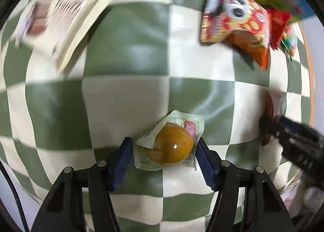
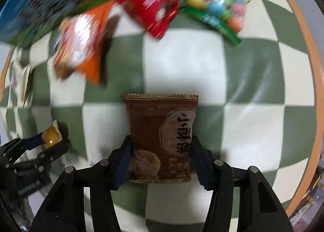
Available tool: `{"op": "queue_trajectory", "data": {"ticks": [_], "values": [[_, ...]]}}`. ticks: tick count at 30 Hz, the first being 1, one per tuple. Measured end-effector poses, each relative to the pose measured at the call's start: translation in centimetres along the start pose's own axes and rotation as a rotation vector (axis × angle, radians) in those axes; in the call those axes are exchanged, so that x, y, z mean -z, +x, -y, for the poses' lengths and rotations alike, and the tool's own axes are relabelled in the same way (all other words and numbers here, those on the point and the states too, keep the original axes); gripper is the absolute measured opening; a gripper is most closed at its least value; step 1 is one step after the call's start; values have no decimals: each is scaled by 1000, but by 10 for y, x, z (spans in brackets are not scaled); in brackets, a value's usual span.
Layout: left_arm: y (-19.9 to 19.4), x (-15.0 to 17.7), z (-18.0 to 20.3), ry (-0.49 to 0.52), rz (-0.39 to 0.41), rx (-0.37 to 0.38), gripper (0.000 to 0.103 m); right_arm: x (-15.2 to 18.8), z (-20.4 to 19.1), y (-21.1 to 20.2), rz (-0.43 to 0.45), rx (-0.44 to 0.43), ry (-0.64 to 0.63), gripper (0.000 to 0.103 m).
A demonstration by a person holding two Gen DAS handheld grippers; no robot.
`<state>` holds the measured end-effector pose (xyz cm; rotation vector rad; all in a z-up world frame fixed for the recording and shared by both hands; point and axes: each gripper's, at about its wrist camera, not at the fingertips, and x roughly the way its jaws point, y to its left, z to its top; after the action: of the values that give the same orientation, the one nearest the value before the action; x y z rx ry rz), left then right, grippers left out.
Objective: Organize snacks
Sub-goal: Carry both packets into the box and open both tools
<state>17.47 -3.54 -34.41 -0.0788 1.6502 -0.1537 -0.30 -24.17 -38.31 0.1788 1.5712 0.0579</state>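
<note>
My left gripper (image 1: 165, 147) is shut on a small clear packet with a round amber jelly (image 1: 172, 145), held above the green-and-white checked cloth (image 1: 125, 50). It also shows in the right wrist view (image 2: 50, 134) at the left edge. My right gripper (image 2: 161, 147) is shut on a brown biscuit packet (image 2: 160, 139) with Chinese print, held upright between the blue pads (image 2: 123, 163). That gripper shows blurred at the right of the left wrist view (image 1: 269, 128).
At the far side lie an orange panda snack bag (image 1: 232, 23), a red packet (image 2: 149, 3), a bag of coloured candy balls (image 2: 218, 3) and a blue-green box (image 2: 40, 3). A white carton (image 1: 60, 25) lies far left. The table's orange rim (image 2: 311, 82) curves on the right.
</note>
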Motion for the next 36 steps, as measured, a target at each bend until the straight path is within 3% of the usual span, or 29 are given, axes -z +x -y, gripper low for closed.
{"op": "queue_trajectory", "data": {"ticks": [2,9,12,18,22,26,30,36], "values": [[-6,1,-6,-25,4,31,60,10,-6,0,-37,-1,-3,58],[-65,-7,-7,-21,81,119,60,13,-31,-16,1,-76,-10,58],[-108,-10,5,4,146,176,60,13,-42,-44,49,-124,-29,58],[-194,-69,11,78,321,230,60,-25,-54,-139,207,-227,-44,58],[-226,-124,30,126,407,124,60,-74,-47,-197,321,-249,-49,58],[-226,-169,19,115,389,33,61,-133,-47,-218,352,-183,-64,58],[-210,-204,15,111,336,-70,61,-180,-40,-198,320,-128,-56,58],[-168,-233,4,96,231,-137,61,-220,-30,-147,223,-79,-15,58]]}}
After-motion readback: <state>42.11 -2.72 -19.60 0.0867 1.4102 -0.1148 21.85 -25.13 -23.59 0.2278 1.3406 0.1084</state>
